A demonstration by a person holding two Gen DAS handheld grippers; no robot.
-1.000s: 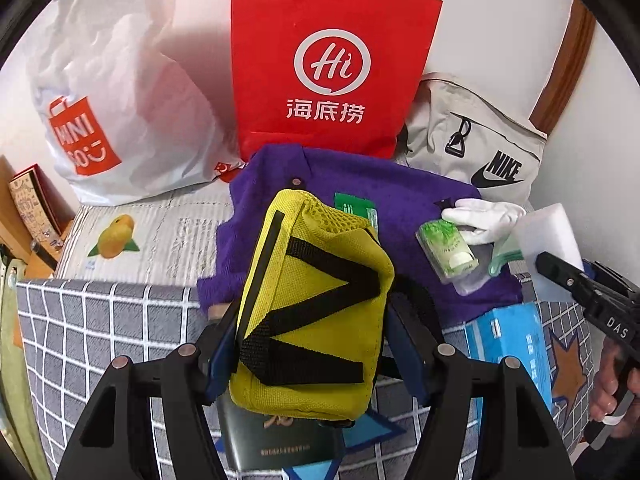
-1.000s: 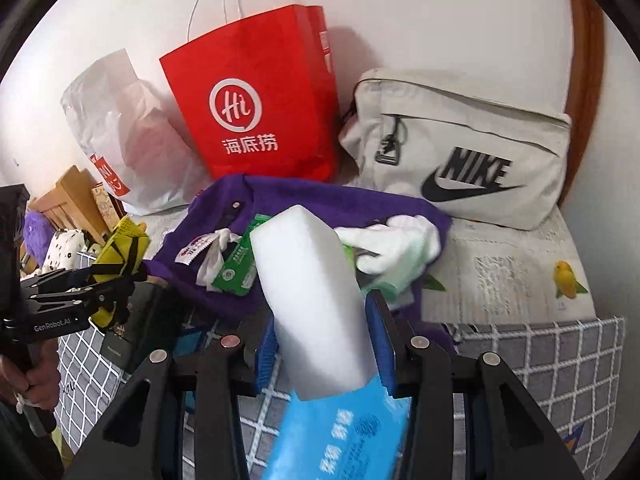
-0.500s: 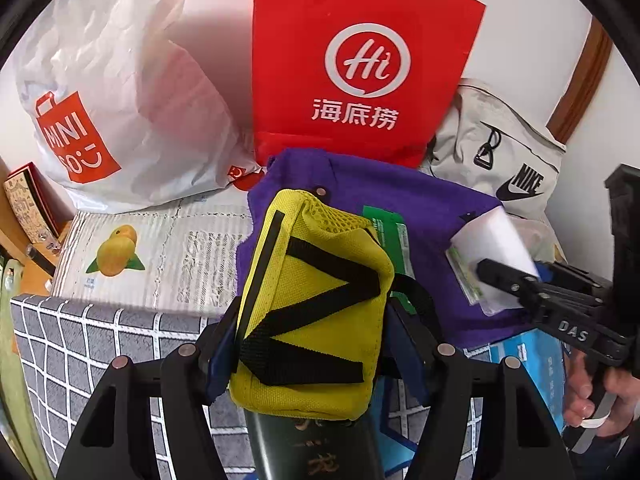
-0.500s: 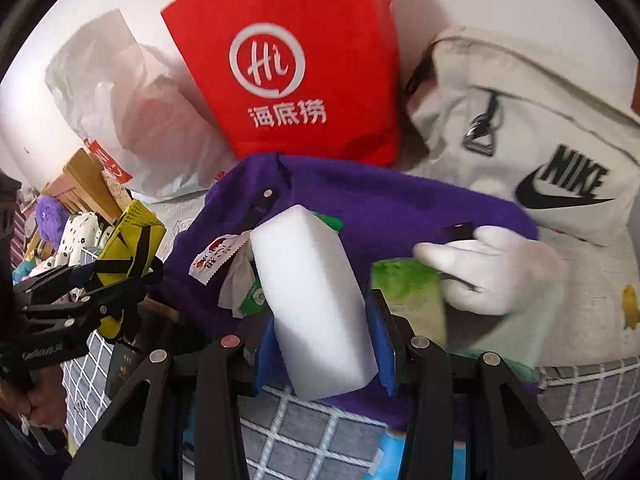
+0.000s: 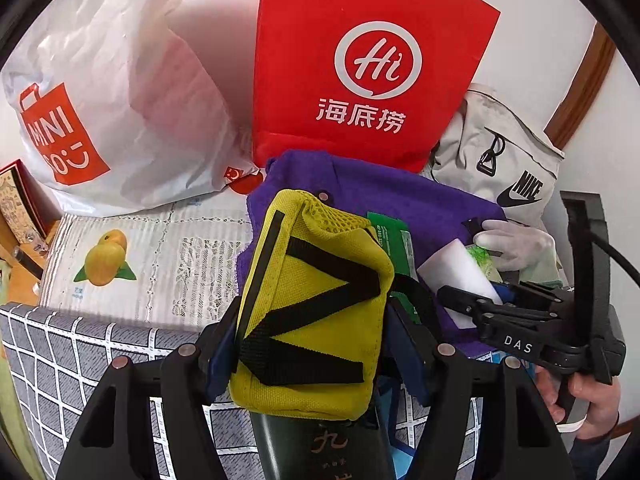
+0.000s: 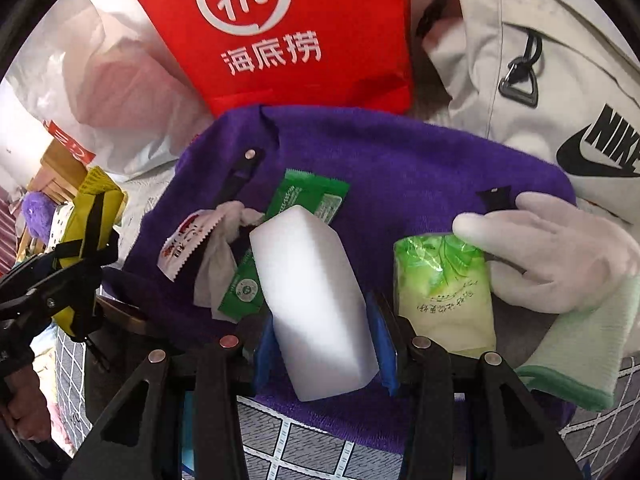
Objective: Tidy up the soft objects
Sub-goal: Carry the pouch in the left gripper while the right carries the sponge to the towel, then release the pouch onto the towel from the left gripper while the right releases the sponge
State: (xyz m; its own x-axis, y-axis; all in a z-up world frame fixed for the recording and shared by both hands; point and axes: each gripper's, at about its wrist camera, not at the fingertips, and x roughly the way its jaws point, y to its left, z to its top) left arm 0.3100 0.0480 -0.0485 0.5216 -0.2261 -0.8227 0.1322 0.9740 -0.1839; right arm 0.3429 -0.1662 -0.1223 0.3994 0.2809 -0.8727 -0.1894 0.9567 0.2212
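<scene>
Left gripper: clamped on the yellow pouch, held near the front edge of the purple towel.
Right gripper: blue pads against the white sponge, held over the towel's front part.
Tissue pack: on the towel, right of the sponge, touching the white glove.
Red bag: behind the towel.
</scene>
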